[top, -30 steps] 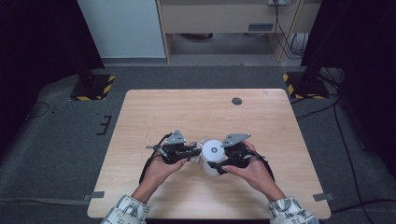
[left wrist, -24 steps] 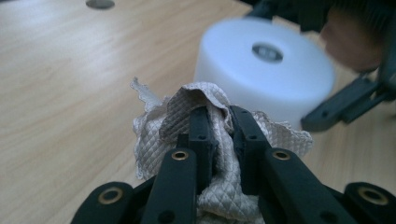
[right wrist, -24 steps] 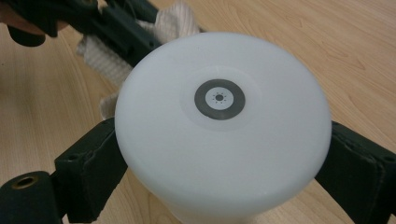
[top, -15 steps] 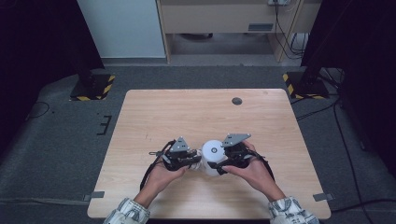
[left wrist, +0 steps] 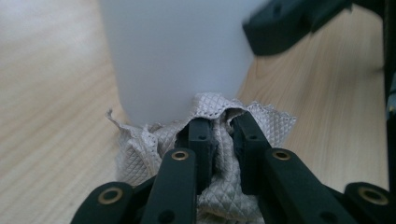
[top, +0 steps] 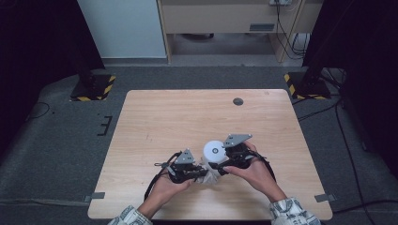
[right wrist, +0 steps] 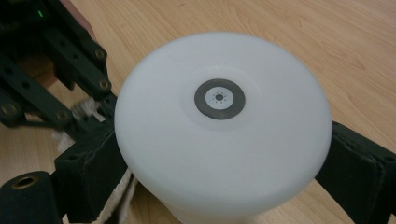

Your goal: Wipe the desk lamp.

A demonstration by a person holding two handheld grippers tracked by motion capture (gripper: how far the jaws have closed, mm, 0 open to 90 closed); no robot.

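The left tool (left wrist: 219, 140) is clamped on a bunched grey quilted cloth (left wrist: 159, 144), which lies directly ahead of its jaws and partly under the base of a white cylindrical container (left wrist: 177, 56). The right tool (right wrist: 219, 172) grips that container (right wrist: 219, 140) across its sides, one black pad on each flank, the round white top with its dark ring mark facing up. In the high view, both tools meet near the bench's (top: 178, 117) front edge, the container (top: 215, 151) standing between them.

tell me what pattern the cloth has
A fine diamond quilted weave, pale grey cloth, clearest in the left gripper view.
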